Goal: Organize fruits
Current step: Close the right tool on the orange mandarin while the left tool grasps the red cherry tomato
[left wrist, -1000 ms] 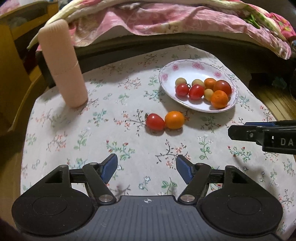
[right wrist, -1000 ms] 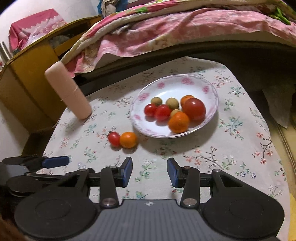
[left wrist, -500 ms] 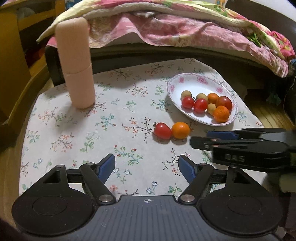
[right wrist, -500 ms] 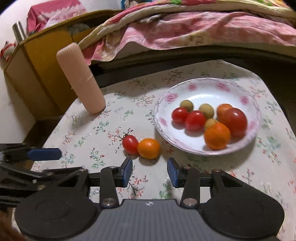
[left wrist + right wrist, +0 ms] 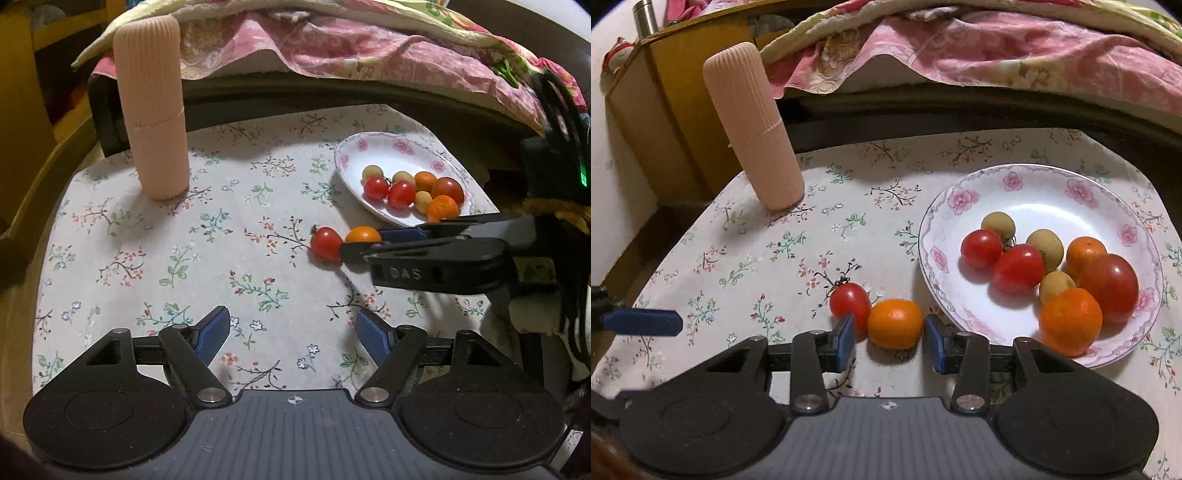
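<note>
A small orange fruit [image 5: 895, 324] and a red tomato [image 5: 849, 301] lie touching on the floral cloth, left of a white flowered plate [image 5: 1008, 177] that holds several tomatoes, oranges and pale round fruits. My right gripper [image 5: 890, 341] is open, its blue pads on either side of the orange fruit without pressing it. From the left wrist view the right gripper [image 5: 364, 242] reaches in from the right, hiding part of the orange fruit [image 5: 364, 233] beside the tomato [image 5: 325, 242]. My left gripper [image 5: 293, 332] hangs open above bare cloth, nearer than the fruit.
A tall ribbed pink container [image 5: 753, 125] stands at the back left of the table [image 5: 155, 236]. A bed with a pink quilt [image 5: 997, 48] runs behind it, and a yellow wooden cabinet [image 5: 646, 96] stands to the left. The table's edges drop away left and right.
My right gripper has moved forward and down until its pads flank the orange fruit. The left gripper has shifted slightly and stays open. The fruit has not moved.
</note>
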Demonstrator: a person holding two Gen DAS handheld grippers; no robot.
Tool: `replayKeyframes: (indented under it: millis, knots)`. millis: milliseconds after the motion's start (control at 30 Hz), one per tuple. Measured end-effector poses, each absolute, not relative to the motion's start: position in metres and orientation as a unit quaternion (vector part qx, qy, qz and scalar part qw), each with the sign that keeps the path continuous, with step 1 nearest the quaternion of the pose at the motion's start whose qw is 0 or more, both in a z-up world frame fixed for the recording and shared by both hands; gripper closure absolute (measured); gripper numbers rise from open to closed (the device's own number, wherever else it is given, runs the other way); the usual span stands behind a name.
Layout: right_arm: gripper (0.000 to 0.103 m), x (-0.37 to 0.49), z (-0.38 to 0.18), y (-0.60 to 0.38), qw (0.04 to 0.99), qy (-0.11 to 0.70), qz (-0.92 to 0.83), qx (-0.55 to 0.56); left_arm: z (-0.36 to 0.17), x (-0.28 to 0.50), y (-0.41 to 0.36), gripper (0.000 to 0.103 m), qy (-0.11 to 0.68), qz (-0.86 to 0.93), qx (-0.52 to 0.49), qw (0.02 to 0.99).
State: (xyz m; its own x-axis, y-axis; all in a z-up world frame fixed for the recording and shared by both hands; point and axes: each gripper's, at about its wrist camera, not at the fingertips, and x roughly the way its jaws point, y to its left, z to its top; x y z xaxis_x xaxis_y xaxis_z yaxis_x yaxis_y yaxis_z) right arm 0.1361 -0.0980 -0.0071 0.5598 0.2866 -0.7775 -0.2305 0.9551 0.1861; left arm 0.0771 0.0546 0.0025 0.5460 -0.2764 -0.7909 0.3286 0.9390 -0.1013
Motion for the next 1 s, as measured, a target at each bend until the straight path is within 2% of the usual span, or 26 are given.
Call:
replayKeyframes:
  millis: [33,267,533,633,700,733,833,1000]
  knots:
    - [0.067,0.135,-0.007,-0.097,0.882,0.449,0.144,0.022,0.002,0.078,0.055,0.022,0.443,-0.171,0.027,0.880]
    - [0.067,0.109,0.005,-0.111,0.873,0.464,0.147,0.023,-0.001,0.101,0.046,0.022,0.433,-0.181,-0.012,0.883]
    - [0.067,0.073,0.030,-0.139,0.865,0.482,0.133,0.034,-0.018,0.124,0.004,0.025,0.411,-0.196,0.026,0.890]
    - [0.067,0.066,0.030,-0.144,0.865,0.481,0.133,0.046,-0.028,0.133,-0.004,0.030,0.411,-0.187,0.027,0.892]
    - [0.067,0.065,0.026,-0.146,0.862,0.485,0.134,0.050,-0.037,0.138,-0.007,0.046,0.422,-0.178,0.025,0.889]
    - [0.067,0.065,0.025,-0.148,0.861,0.489,0.134,0.049,-0.041,0.139,-0.008,0.049,0.427,-0.171,0.027,0.887]
    - [0.067,0.068,0.021,-0.151,0.859,0.492,0.131,0.050,-0.042,0.137,-0.009,0.052,0.418,-0.163,0.035,0.893]
    - [0.067,0.071,0.023,-0.151,0.861,0.488,0.133,0.048,-0.038,0.138,-0.007,0.062,0.426,-0.160,0.028,0.890]
